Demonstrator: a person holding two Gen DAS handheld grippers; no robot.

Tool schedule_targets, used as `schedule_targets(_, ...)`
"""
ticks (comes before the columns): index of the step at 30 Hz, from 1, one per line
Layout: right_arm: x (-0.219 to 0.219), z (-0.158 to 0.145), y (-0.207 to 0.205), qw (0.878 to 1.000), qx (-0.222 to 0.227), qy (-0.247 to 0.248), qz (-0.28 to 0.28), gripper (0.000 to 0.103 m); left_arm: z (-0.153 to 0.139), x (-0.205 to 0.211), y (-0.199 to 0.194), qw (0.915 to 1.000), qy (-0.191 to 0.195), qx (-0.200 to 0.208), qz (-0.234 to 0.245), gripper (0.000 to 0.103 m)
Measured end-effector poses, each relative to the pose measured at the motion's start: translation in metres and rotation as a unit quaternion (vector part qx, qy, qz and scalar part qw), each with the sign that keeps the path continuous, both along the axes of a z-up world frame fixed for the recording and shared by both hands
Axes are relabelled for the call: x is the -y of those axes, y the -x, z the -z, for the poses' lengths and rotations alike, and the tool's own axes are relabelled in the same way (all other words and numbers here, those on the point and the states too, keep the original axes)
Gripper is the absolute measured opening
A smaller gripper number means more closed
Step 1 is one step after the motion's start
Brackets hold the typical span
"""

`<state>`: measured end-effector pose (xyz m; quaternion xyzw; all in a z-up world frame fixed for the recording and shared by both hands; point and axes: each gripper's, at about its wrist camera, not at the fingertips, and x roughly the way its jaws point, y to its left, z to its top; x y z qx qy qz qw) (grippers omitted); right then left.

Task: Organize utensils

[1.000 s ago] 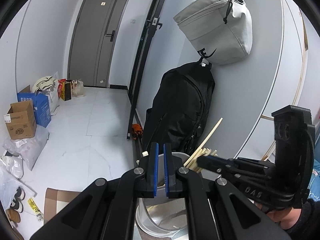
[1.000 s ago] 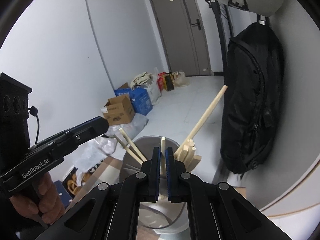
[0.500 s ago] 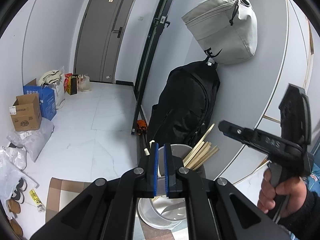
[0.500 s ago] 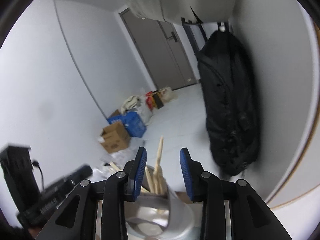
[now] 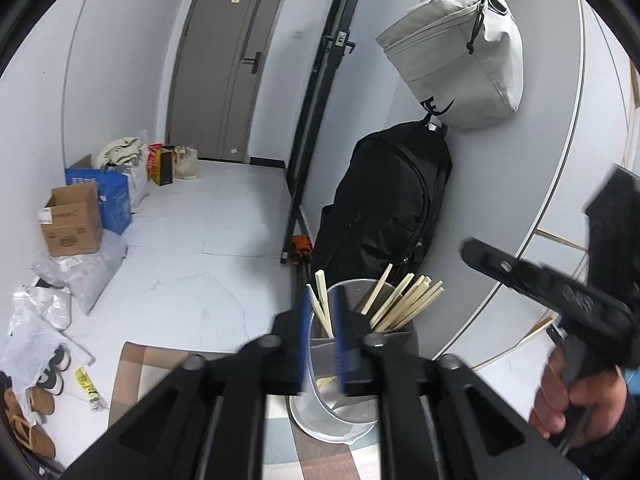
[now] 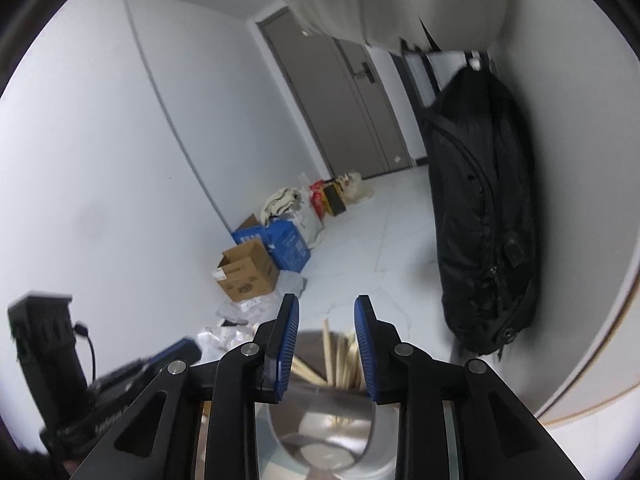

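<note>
A clear plastic cup (image 5: pixel 352 428) stands on a checked cloth and holds several wooden chopsticks (image 5: pixel 404 300). My left gripper (image 5: pixel 323 336) has its blue pads a little apart on either side of the cup's near rim, with two chopsticks showing between them. My right gripper (image 6: pixel 326 348) is open and empty just above the same cup (image 6: pixel 320 444), with chopstick tips (image 6: pixel 340 350) showing between its pads. It also shows at the right of the left wrist view (image 5: pixel 560 292), held in a hand.
A black backpack (image 5: pixel 384 208) and a grey bag (image 5: pixel 460 60) hang on the wall right behind the cup. Cardboard boxes (image 5: pixel 72 220), plastic bags and shoes (image 5: pixel 36 404) lie on the floor at the left. A grey door (image 5: pixel 228 60) is at the far end.
My right gripper has opened, let go of a chopstick into the cup, and pulled up and back to the right. My left gripper's pads have spread slightly.
</note>
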<state>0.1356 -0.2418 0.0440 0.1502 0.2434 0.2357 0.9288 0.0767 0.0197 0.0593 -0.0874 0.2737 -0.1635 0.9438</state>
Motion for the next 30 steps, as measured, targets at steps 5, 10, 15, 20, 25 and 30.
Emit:
schedule_targets(5, 0.000, -0.005, 0.048, 0.999, 0.028, 0.021, 0.002, 0.047, -0.010, 0.001, 0.021, 0.9990, -0.002, 0.015, -0.042, 0.051)
schedule_targets(10, -0.003, -0.011, 0.095, 0.998, 0.059, 0.037, 0.006, 0.072, -0.017, 0.006, 0.044, 0.9982, -0.018, 0.018, -0.054, 0.068)
schedule_targets(15, 0.000, -0.014, 0.128, 0.996, 0.074, 0.037, 0.024, 0.093, -0.024, 0.009, 0.066, 0.9972, -0.024, 0.023, -0.067, 0.084)
schedule_targets(20, 0.006, -0.015, 0.154, 0.995, 0.085, 0.039, 0.043, 0.103, -0.024, 0.011, 0.084, 0.9967, -0.033, 0.020, -0.072, 0.084)
schedule_targets(25, 0.006, -0.017, 0.169, 0.992, 0.095, 0.055, 0.056, 0.103, -0.025, 0.012, 0.099, 0.9955, -0.041, 0.022, -0.082, 0.086)
schedule_targets(30, 0.005, -0.017, 0.182, 0.991, 0.103, 0.060, 0.063, 0.103, -0.028, 0.012, 0.113, 0.9939, -0.048, 0.036, -0.093, 0.092)
